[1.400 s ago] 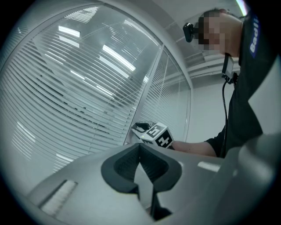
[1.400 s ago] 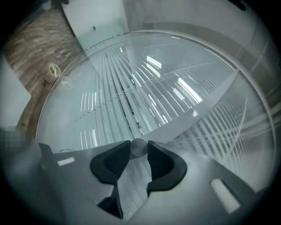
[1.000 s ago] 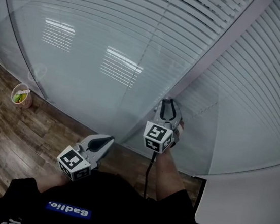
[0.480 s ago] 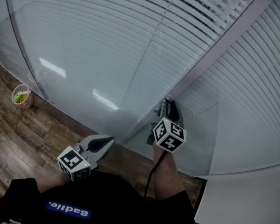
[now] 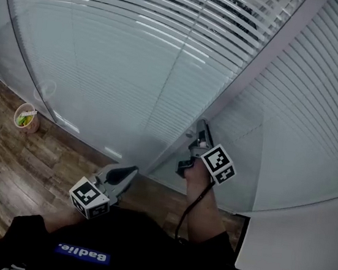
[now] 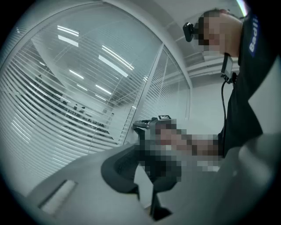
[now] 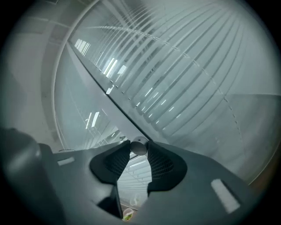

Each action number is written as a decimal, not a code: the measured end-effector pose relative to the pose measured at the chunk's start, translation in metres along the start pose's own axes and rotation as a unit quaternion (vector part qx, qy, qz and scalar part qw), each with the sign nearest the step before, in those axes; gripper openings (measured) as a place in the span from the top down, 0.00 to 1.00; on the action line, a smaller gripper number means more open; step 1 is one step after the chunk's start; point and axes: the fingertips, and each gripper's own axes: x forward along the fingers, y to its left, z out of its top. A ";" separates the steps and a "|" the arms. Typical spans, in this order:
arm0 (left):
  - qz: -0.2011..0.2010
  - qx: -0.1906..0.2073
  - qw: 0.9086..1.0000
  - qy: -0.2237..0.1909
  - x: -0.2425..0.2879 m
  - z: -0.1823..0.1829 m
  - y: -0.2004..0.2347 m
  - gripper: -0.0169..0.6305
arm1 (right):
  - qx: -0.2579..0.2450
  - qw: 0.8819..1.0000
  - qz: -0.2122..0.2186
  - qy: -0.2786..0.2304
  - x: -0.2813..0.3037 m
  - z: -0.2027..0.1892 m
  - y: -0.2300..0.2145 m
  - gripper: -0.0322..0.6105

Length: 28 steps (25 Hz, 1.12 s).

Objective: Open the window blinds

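Note:
White slatted blinds (image 5: 137, 47) hang behind glass on both sides of a grey frame post (image 5: 252, 68). At the top the slats stand tilted, with dark gaps between them. My right gripper (image 5: 201, 128) reaches level to the foot of that post. In the right gripper view it (image 7: 139, 149) is shut on a small round grey knob (image 7: 139, 146) held between its dark pads (image 7: 164, 165). The left gripper (image 5: 132, 171) stays low and to the left, away from the glass. Its jaws (image 6: 141, 158) look closed with nothing between them, and a mosaic patch hides the tips.
Wood-pattern floor (image 5: 4, 165) runs along the foot of the glass. A small cup (image 5: 25, 117) with something green in it stands by the glass at the left. A white wall panel (image 5: 301, 254) fills the lower right. A black cable (image 5: 184, 217) trails from the right gripper.
The right gripper has rolled clockwise on the knob, its marker cube swinging to the right. The upper slats have tilted and dark gaps now show. The left gripper has kept still.

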 end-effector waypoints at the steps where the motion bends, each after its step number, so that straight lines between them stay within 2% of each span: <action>1: -0.001 0.000 1.000 0.000 0.000 0.001 -0.001 0.97 | 0.015 1.000 0.004 0.000 0.000 0.001 0.000 0.75; 6: -0.003 -0.002 1.000 0.003 0.004 -0.002 0.001 0.97 | 0.078 0.997 0.020 0.000 0.002 0.000 -0.006 0.75; 9: -0.004 -0.002 1.000 0.003 0.005 0.000 0.000 0.97 | 0.080 0.997 0.020 0.000 0.003 0.002 -0.007 0.75; 12: -0.003 -0.002 1.000 0.002 0.004 0.009 -0.003 0.97 | 0.016 1.000 0.005 0.000 0.001 0.009 0.002 0.74; 13: -0.003 -0.002 1.000 0.002 0.004 0.011 -0.004 0.97 | -0.022 1.000 -0.002 -0.002 -0.001 0.012 0.006 0.73; 14: -0.003 -0.002 1.000 0.001 0.004 0.012 -0.005 0.97 | -0.067 0.998 -0.010 -0.003 -0.002 0.016 0.010 0.68; 16: -0.003 -0.002 1.000 0.000 0.004 0.011 -0.004 0.97 | -0.179 0.983 -0.029 0.002 -0.002 0.017 0.016 0.62; 17: -0.003 -0.003 1.000 0.000 0.005 0.009 -0.003 0.97 | -0.243 0.969 -0.041 0.005 -0.002 0.015 0.018 0.62; 18: -0.003 -0.003 1.000 0.000 0.005 0.007 -0.002 0.97 | -0.310 0.949 -0.051 0.006 -0.001 0.012 0.020 0.62; 19: -0.003 -0.002 1.000 0.001 0.005 0.005 -0.001 0.97 | -0.377 0.924 -0.062 0.005 -0.001 0.008 0.023 0.62; 21: -0.003 -0.001 1.000 0.001 0.005 0.000 0.000 0.97 | -0.501 0.862 -0.081 0.006 -0.001 -0.001 0.029 0.64; 23: -0.002 -0.002 1.000 0.002 0.004 -0.004 0.001 0.97 | -0.601 0.793 -0.104 0.015 0.000 -0.012 0.029 0.66; 26: -0.001 -0.004 1.000 0.002 0.005 -0.005 0.001 0.97 | -0.706 0.694 -0.139 0.032 0.002 -0.020 0.024 0.66; 28: 0.001 -0.007 1.000 0.002 0.005 -0.004 0.001 0.97 | -0.752 0.639 -0.157 0.040 0.004 -0.021 0.020 0.67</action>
